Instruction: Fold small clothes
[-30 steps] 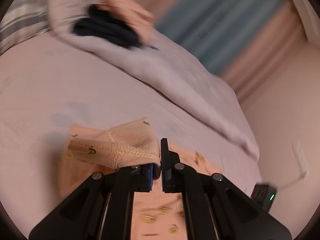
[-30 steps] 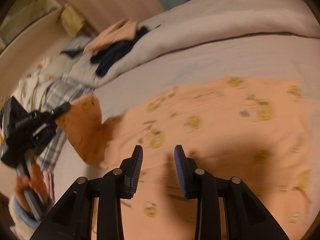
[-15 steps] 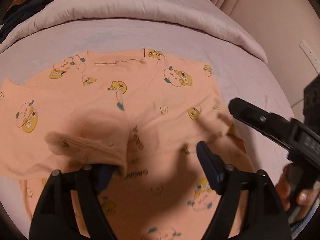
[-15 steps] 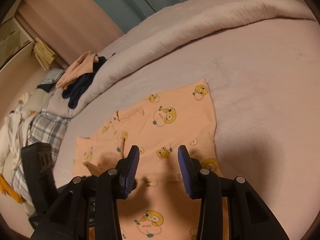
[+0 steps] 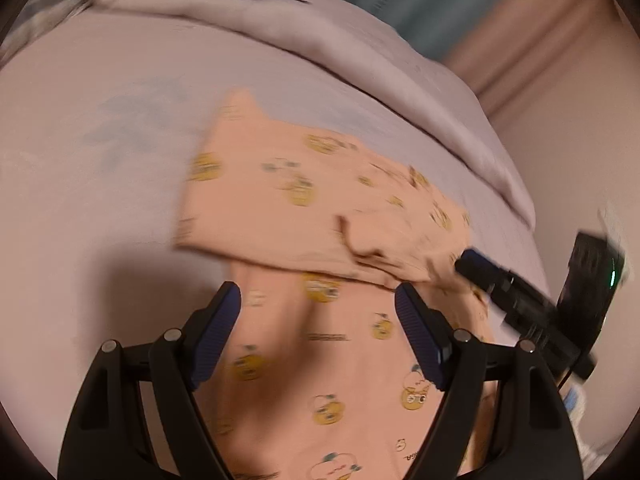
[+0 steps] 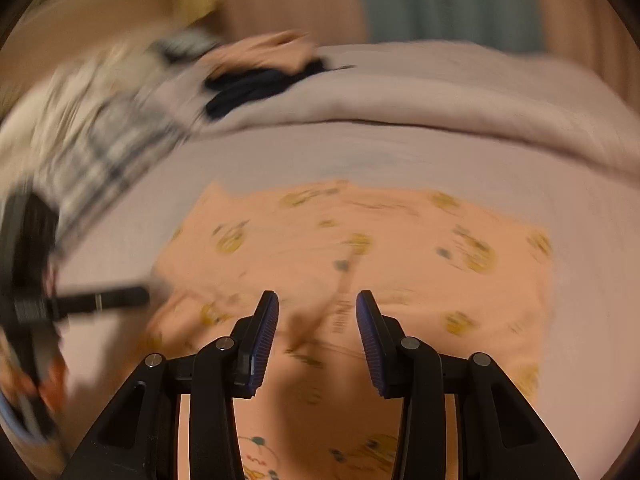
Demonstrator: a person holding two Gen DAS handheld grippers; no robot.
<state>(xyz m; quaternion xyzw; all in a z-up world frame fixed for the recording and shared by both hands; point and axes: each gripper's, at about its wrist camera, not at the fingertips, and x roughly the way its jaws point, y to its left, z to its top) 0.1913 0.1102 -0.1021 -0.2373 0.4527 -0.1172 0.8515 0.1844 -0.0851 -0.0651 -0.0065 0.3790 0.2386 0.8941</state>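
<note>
Left claw (image 5: 318, 330) now released from the sleeve, right claw (image 6: 317, 330) spread, both over peach garment (image 5: 280, 200).

Lilac bedsheet (image 5: 100, 184), rumpled duvet (image 6: 440, 96), dark clothes (image 6: 256, 88), plaid fabric (image 6: 108, 148), teal curtain (image 6: 448, 0)

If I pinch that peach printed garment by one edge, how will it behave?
The peach garment probably flops: it lies thin and flat on the bed. Its folded layer may slide open. Likely light. Left gripper and right gripper are both open.

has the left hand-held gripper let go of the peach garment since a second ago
Yes. The left hand-held gripper now hangs open above the peach garment, whose lifted edge lies folded flat on the bed sheet.
</note>
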